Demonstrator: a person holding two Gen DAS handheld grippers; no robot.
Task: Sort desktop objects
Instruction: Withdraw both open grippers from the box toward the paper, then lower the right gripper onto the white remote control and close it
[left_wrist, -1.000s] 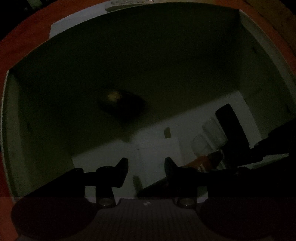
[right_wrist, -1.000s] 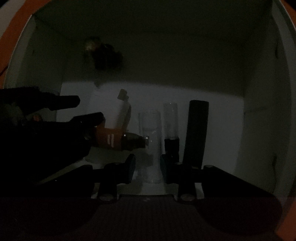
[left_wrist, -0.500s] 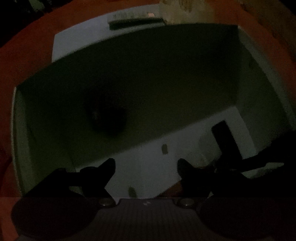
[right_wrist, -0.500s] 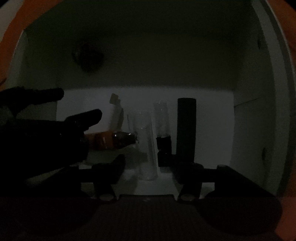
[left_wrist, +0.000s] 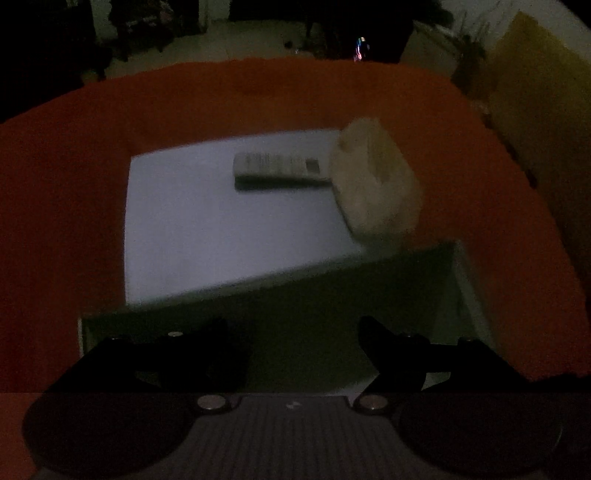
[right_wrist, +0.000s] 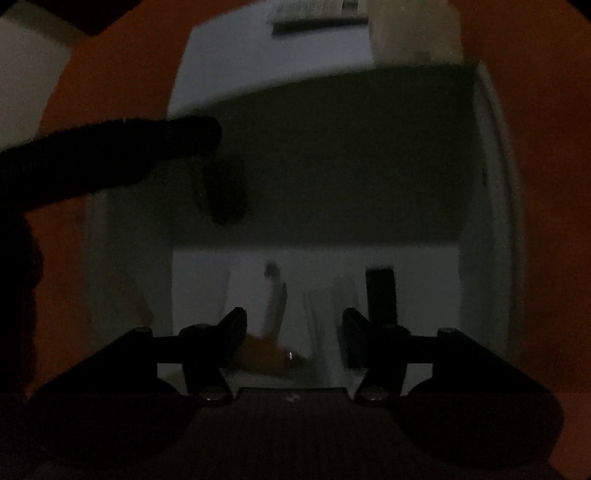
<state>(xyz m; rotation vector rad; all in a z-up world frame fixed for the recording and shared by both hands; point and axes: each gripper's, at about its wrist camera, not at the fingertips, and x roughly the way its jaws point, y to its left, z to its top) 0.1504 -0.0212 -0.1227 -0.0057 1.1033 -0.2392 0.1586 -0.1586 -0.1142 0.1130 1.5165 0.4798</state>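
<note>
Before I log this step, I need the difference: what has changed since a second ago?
Both grippers have lifted out of the white box, fingers opening and empty. The left gripper now sees the remote and beige pouch beyond the box. The right gripper let go of the clear tube. The orange item and black bar stayed put.

Counted: one white box (right_wrist: 491, 155), one remote control (left_wrist: 277, 166), one beige pouch (left_wrist: 373, 184), one orange item (right_wrist: 262, 356), one black block (right_wrist: 380, 295) in the box.
</note>
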